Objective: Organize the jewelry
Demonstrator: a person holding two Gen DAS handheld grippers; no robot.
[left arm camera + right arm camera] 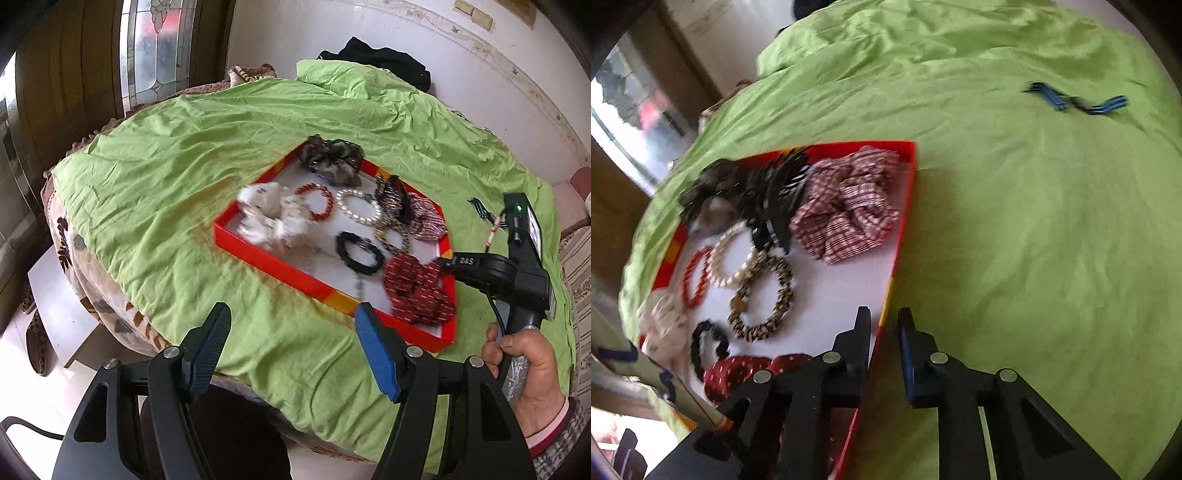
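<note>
Red tray (pixel 280 267) of jewelry on green sheet (pixel 166 177).
Left gripper (pixel 293 314) open, empty, near tray's front rim. Right gripper (pixel 884 321) jaws narrowed astride tray's wall; contact unclear. Bracelets and scrunchies lie inside; blue clip (pixel 1075 99) well apart.

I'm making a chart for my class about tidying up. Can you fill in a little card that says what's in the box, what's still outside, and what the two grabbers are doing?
Box: red tray on the green sheet
In the box: white scrunchie, red bead bracelet, pearl bracelet, black hair tie, dark red dotted scrunchie, checked scrunchie
Still outside: blue clip on the sheet
Left gripper: open, empty
Right gripper: jaws nearly closed over the tray's edge, holding nothing visible
</note>
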